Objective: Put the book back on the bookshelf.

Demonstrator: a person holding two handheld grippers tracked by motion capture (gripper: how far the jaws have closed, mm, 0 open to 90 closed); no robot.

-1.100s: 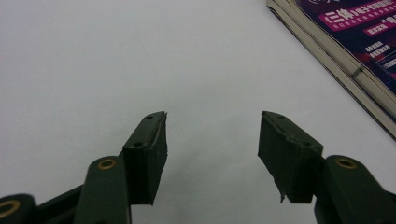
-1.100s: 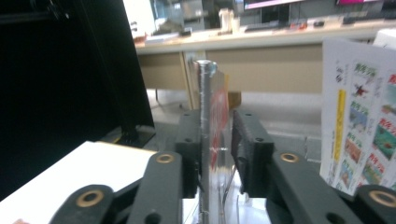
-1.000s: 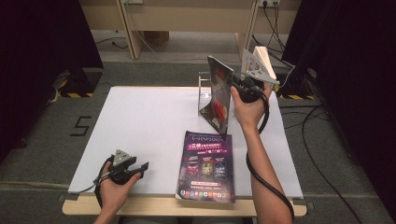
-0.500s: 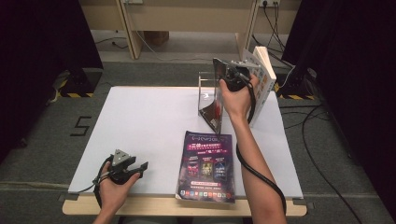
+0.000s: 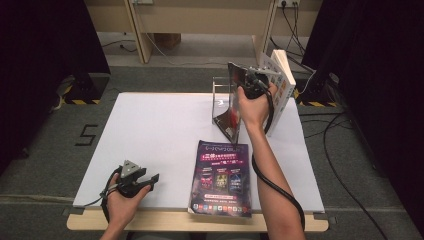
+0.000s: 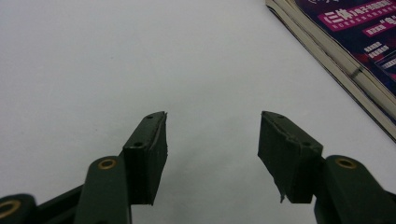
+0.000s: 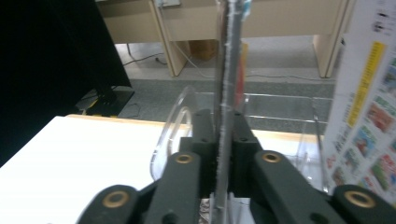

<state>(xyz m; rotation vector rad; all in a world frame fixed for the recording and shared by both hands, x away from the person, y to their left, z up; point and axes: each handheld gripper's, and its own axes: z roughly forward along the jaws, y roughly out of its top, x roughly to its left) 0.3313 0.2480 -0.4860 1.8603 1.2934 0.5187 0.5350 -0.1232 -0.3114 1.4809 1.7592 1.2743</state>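
The right tool [image 5: 248,80] has just been closing its jaws, and they now pinch the edge of a thin dark magazine [image 5: 232,102] held upright at the far side of the desk [image 5: 160,130], in or at a clear rack [image 5: 220,95]; which slot is hard to tell. A white book [image 5: 281,85] stands just beside it. The left tool [image 5: 145,179] rests near the front edge, jaws wide apart and empty. A purple magazine [image 5: 222,177] lies flat nearby.
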